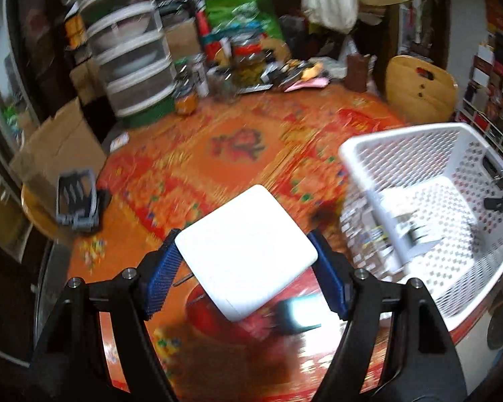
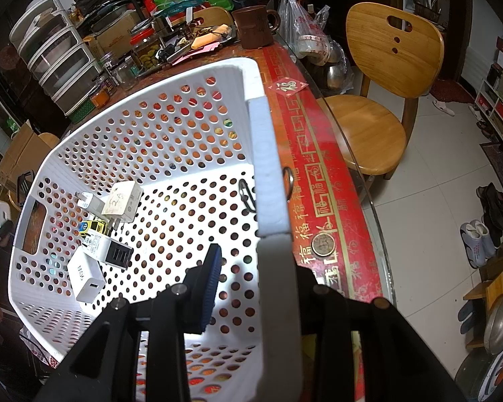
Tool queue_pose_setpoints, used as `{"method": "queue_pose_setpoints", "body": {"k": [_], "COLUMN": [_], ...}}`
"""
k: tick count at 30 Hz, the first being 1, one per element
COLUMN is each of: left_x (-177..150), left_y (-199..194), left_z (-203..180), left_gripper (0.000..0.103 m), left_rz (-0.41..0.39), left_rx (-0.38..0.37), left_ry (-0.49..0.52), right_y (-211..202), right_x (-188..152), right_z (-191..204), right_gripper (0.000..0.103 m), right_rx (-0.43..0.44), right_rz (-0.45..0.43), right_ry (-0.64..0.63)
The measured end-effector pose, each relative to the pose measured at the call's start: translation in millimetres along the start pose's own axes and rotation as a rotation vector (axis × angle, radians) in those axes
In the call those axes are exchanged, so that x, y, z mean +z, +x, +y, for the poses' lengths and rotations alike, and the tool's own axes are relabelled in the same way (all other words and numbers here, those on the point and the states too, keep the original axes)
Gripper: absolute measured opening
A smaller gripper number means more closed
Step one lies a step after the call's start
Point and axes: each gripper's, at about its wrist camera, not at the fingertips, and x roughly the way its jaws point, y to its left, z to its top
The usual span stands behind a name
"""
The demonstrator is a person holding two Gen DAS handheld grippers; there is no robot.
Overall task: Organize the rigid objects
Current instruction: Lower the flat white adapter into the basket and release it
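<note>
The left claw (image 1: pixel 246 279) grips a smooth, white, rounded-square block (image 1: pixel 244 254) between ribbed blue pads (image 1: pixel 159 281). The right claw (image 2: pixel 251 284) pinches the perforated plastic basket's (image 2: pixel 151 140) rim. Beneath, blurred, probably glass-topped, lies an orange patterned table (image 1: pixel 238 147).

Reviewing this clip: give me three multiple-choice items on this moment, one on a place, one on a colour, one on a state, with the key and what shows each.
1. Where do the small chargers lie?
A. In the white basket
B. On the wooden chair
C. In the drawer tower

2. What colour is the square adapter between the left gripper's pads?
A. Black
B. White
C. Orange

3. What is the right gripper doing?
A. Hanging open over the table
B. Shut on the basket's rim
C. Shut on a mug

Key: 1 A, the chargers lie on the floor of the white basket. 2 B, the square adapter in the left gripper is white. 3 B, the right gripper clamps the rim.
</note>
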Motion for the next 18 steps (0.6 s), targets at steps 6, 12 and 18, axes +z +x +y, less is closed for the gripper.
{"method": "queue_pose_setpoints", "body": {"k": [6,12,18], "left_x": [39,51,47], "left_y": [-23,-12,15], "left_z": [-67,-141,-181], "left_gripper": [0.072,0.072,0.072], "left_rz": [-0.032,0.027,0.097], "left_rx": [-0.089,-0.182,-0.226], "left_ry": [0.123,0.252,0.318], "right_y": [0,0,0], "right_x": [0,0,0], "right_z": [0,0,0], "right_gripper": [0.033,0.033,0.033], "right_rx": [0.0,0.0,0.0], "right_rz": [-0.001,0.001,0.0], "right_ry": [0.0,0.001,0.001]}}
